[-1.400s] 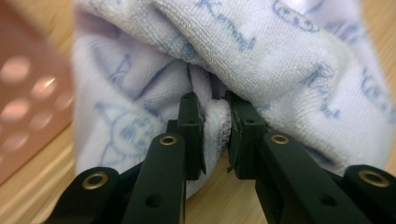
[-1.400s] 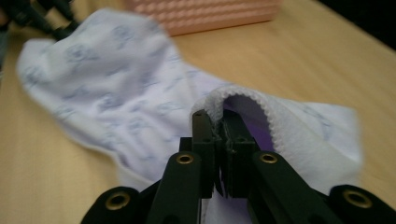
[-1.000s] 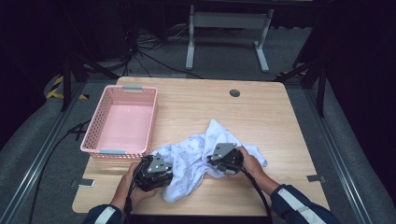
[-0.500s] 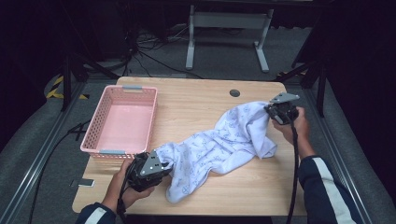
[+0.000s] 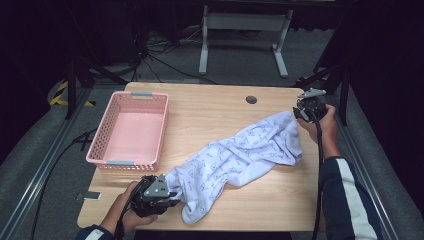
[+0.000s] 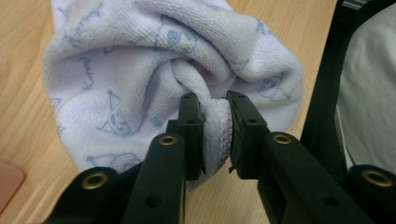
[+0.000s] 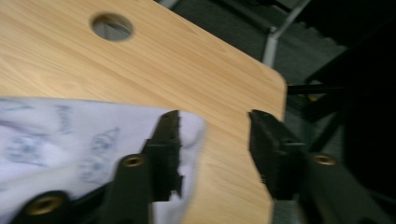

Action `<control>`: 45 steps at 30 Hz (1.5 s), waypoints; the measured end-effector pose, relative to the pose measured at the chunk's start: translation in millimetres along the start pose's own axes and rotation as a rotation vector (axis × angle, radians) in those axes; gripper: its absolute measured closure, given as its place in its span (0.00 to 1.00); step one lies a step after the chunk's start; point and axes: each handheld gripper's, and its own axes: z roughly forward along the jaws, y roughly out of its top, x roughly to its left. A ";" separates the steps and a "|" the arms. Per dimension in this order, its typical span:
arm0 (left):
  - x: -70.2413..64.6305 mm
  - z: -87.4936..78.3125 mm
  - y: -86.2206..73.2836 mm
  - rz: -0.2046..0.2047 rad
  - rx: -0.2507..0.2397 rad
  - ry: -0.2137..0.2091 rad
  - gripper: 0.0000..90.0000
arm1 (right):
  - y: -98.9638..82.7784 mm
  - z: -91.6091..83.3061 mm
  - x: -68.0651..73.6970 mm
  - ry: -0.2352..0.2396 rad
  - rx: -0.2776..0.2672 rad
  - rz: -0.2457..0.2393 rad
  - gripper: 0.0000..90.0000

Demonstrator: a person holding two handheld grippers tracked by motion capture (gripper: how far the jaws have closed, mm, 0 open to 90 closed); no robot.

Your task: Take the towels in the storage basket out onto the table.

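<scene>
A: Where does the white terry towel with pale blue printed figures [image 5: 240, 157] lie?

B: Stretched slantwise across the wooden table [image 5: 210, 117], its long axis running from the near edge, left of the middle, up to the right edge. The pink plastic mesh basket [image 5: 128, 131] sits apart at the left edge.

A: And the left gripper [image 6: 216, 133]?

B: Clamped on a bunched fold of the towel's near end; the hem is squeezed between its pads, though its jaws have just eased apart a little.

A: The right gripper [image 7: 212, 149]?

B: Its jaws have just been opening and stand apart. The towel's far corner lies against the inner face of one jaw, not pressed from both sides. That view is blurred, so whether the cloth touches that jaw I can only guess.

A: So which hand is nearer the free end?

B: The right; the corner lies just beside it, toward the table's middle. The basket is nearer the left hand.
</scene>
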 end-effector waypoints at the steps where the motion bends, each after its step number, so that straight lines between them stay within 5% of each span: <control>1: -0.4 -2.0 0.9 0.000 -0.021 0.005 0.77 | -0.3 -3.0 3.2 0.029 -0.002 0.003 0.55; 5: 3.5 -13.6 7.0 -0.053 -0.122 0.045 0.60 | -8.0 -25.5 31.9 0.228 -0.064 -0.032 0.55; 8: 11.3 -15.7 15.4 -0.102 -0.177 0.081 0.49 | -26.4 -45.8 80.3 0.447 -0.091 -0.120 0.55; 9: 11.3 -15.7 15.4 -0.102 -0.177 0.081 0.50 | -26.4 -45.8 80.3 0.447 -0.091 -0.120 0.55; 11: 16.4 -4.9 26.1 -0.084 -0.152 0.107 0.53 | -41.9 -49.0 114.6 0.513 -0.067 -0.187 0.60; 13: 23.1 10.5 34.3 -0.096 -0.126 0.110 0.55 | -53.5 -47.7 133.5 0.549 -0.031 -0.220 0.61; 15: 30.1 28.1 41.6 -0.096 -0.084 0.112 0.54 | -60.0 -45.4 141.7 0.538 0.014 -0.265 0.65; 17: 38.5 45.2 48.1 -0.095 -0.031 0.107 0.54 | -69.0 -43.0 139.8 0.572 0.047 -0.232 0.66; 19: 43.4 56.9 51.0 -0.097 0.014 0.114 0.57 | -77.2 -43.5 135.8 0.546 0.067 -0.256 0.77; 23: 44.5 71.8 50.7 -0.080 0.086 0.043 0.74 | -94.7 -51.5 116.5 0.533 0.068 -0.240 0.94; 26: 39.3 78.7 51.5 -0.061 0.106 -0.013 0.83 | -103.7 -55.4 105.2 0.508 0.077 -0.226 0.95; 28: 26.5 87.2 56.4 -0.049 0.126 -0.107 0.86 | -113.2 -58.6 89.4 0.442 0.097 -0.217 0.94; 30: 21.1 90.7 58.7 -0.032 0.119 -0.133 0.87 | -115.5 -59.0 84.4 0.403 0.103 -0.222 0.93; 32: 6.0 96.9 65.8 -0.006 0.111 -0.200 0.84 | -122.4 -56.0 68.8 0.349 0.105 -0.163 0.91; 35: 0.0 96.3 70.8 0.015 0.094 -0.228 0.82 | -123.8 -51.6 62.2 0.325 0.092 -0.140 0.90; 39: 7.6 80.7 80.4 0.026 -0.017 -0.188 0.70 | -119.3 -39.4 57.9 0.282 0.061 -0.124 0.83; 41: 19.0 71.2 87.6 0.011 -0.081 -0.071 0.63 | -112.0 -29.9 56.5 0.257 0.046 -0.109 0.77; 42: 19.0 71.2 87.6 0.011 -0.081 -0.071 0.63 | -112.0 -29.9 56.5 0.257 0.046 -0.109 0.77; 45: 40.8 81.5 92.5 -0.015 -0.070 0.025 0.59 | -104.3 -20.9 56.8 0.244 0.037 -0.098 0.75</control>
